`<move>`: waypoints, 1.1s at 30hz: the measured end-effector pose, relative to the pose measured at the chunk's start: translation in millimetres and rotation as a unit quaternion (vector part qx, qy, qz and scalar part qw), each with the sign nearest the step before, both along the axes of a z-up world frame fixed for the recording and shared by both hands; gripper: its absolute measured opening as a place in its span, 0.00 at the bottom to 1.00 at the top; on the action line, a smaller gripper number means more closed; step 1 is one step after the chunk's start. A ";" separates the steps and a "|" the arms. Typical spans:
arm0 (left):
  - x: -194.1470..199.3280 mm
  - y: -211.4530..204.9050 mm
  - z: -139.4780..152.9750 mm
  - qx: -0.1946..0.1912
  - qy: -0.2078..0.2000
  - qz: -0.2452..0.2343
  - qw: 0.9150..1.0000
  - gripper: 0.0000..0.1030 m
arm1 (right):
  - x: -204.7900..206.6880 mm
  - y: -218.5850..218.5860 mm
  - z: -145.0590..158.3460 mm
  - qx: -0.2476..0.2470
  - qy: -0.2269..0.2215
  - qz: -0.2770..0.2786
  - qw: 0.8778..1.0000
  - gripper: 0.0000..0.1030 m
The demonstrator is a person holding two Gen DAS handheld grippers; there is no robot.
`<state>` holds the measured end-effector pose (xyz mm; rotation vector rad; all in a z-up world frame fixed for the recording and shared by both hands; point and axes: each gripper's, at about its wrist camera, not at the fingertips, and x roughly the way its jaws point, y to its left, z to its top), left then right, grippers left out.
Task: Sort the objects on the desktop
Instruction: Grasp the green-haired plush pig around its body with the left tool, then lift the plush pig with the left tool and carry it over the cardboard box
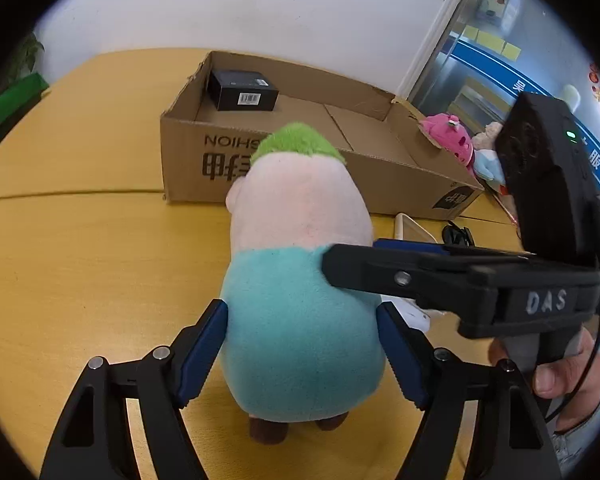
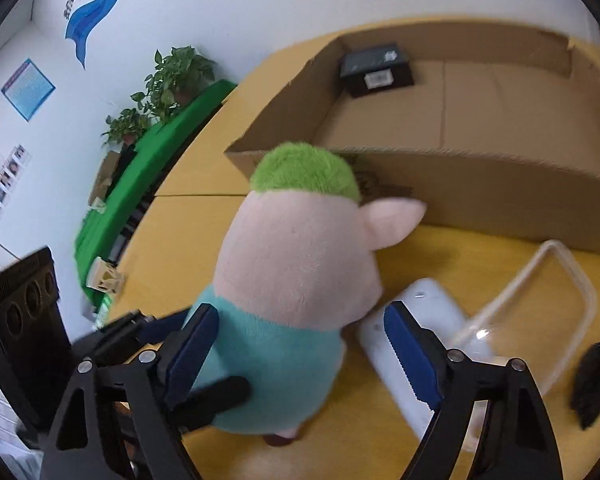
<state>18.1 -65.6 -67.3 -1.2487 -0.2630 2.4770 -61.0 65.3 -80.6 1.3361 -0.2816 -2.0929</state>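
A plush toy (image 1: 300,320) with green hair, a pink head and a teal body stands upright on the yellow table, in front of an open cardboard box (image 1: 188,160). My left gripper (image 1: 302,310) straddles the teal body; its blue pad tips just meet the fur on both sides without denting it. My right gripper (image 2: 302,310) comes in from the other side of the plush toy (image 2: 296,264). Its left pad touches the body and its right pad stands apart over a white object (image 2: 424,308). In the left wrist view one right finger (image 1: 340,266) lies against the toy's flank.
A small black box (image 1: 242,90) lies in the cardboard box's far left corner. A clear plastic lid (image 2: 580,300) and a black item (image 2: 596,380) lie right of the toy. Pink and blue plush toys (image 1: 448,140) sit beyond the box. A hand (image 1: 556,376) holds the right gripper.
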 end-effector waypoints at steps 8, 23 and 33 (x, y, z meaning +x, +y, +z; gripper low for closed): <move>0.1 -4.0 -2.1 0.015 -0.005 -0.015 1.000 0.62 | -4.3 -16.0 -20.2 -0.042 -0.033 0.012 0.998 0.87; -37.7 44.8 92.8 0.016 0.104 -0.057 0.993 0.54 | -13.9 20.5 100.9 -0.027 0.147 -0.036 0.988 0.71; -117.8 82.2 193.2 0.028 0.211 -0.090 0.973 0.53 | -71.8 57.1 224.8 0.003 0.273 -0.058 0.960 0.71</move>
